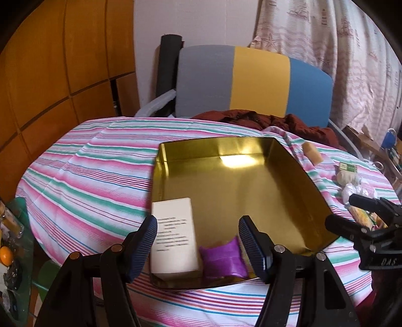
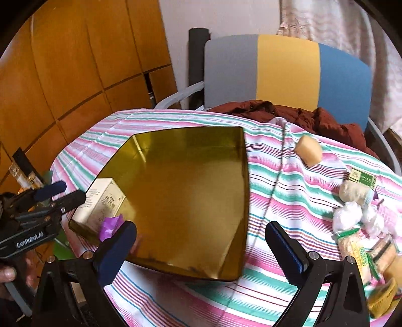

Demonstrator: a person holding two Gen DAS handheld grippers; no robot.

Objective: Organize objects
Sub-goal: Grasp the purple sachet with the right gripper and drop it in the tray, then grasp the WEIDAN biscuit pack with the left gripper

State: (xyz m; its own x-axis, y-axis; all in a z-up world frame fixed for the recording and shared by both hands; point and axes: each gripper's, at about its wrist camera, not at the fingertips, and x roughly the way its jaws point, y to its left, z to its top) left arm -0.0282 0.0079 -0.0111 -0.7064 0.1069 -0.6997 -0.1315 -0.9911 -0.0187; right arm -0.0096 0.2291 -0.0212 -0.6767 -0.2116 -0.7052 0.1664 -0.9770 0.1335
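While over gold tray [image 1: 251, 191], left gripper [image 1: 198, 239], right gripper [image 2: 201, 241] — jaws wide, empty

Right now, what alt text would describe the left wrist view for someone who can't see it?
An open left claw hovers over the near corner of a shiny gold tray holding a cream box and a purple packet. The tray sits on a striped tablecloth; small wrapped items lie to its right.

Orange wooden panelled cabinet [image 1: 62, 63] at left; white wall [image 1: 191, 22]; grey-yellow-blue chair back [image 1: 253, 80] behind striped tablecloth [image 1: 100, 161]; patterned curtain [image 1: 339, 50] at right.
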